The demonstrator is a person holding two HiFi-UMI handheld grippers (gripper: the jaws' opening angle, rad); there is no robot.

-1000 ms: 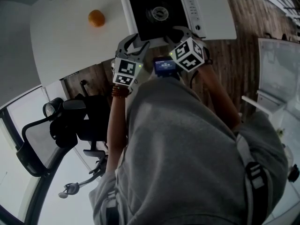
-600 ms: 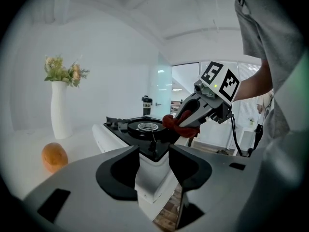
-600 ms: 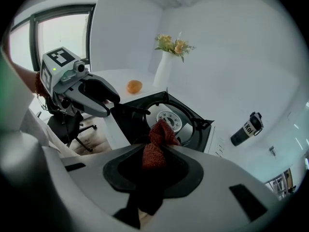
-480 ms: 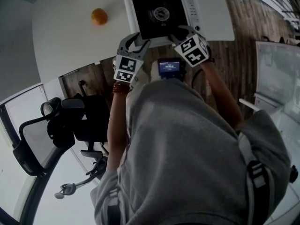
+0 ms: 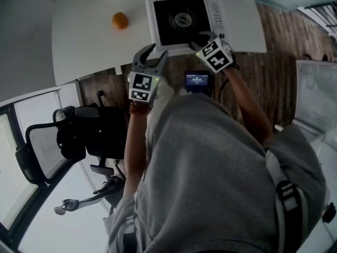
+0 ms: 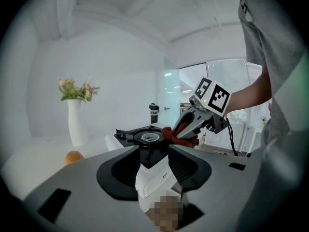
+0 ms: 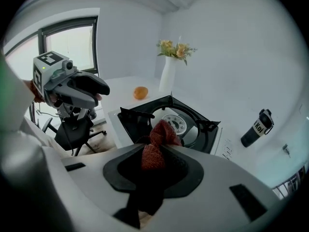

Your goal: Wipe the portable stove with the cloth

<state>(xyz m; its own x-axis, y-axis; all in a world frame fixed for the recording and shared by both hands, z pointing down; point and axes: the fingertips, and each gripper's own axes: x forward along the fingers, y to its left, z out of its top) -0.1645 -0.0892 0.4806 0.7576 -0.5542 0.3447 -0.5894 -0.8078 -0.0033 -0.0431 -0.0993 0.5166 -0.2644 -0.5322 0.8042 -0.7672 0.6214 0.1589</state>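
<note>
at the far left, off the white worktop [image 5: 84, 41], stands a black office chair [image 5: 68, 141]. on the worktop's left part lies an orange [image 5: 120, 20], with a white vase of flowers [image 6: 76, 124] behind it. next comes the left gripper [image 5: 158, 50], held just off the near left corner of the portable stove [image 5: 184, 21]. its fingers are spread apart and have just been closing a little. the stove's white front corner shows in the gap, but the pads grip nothing. the stove sits near the worktop's front edge, black top and round burner facing up. at its near right edge the right gripper [image 5: 202, 38] points steeply down, its fingers clamped on the red cloth [image 7: 159, 139], which bunches over the near rim of the black top. to the right, beyond the stove, a dark bottle [image 7: 257, 127] stands on the worktop.
</note>
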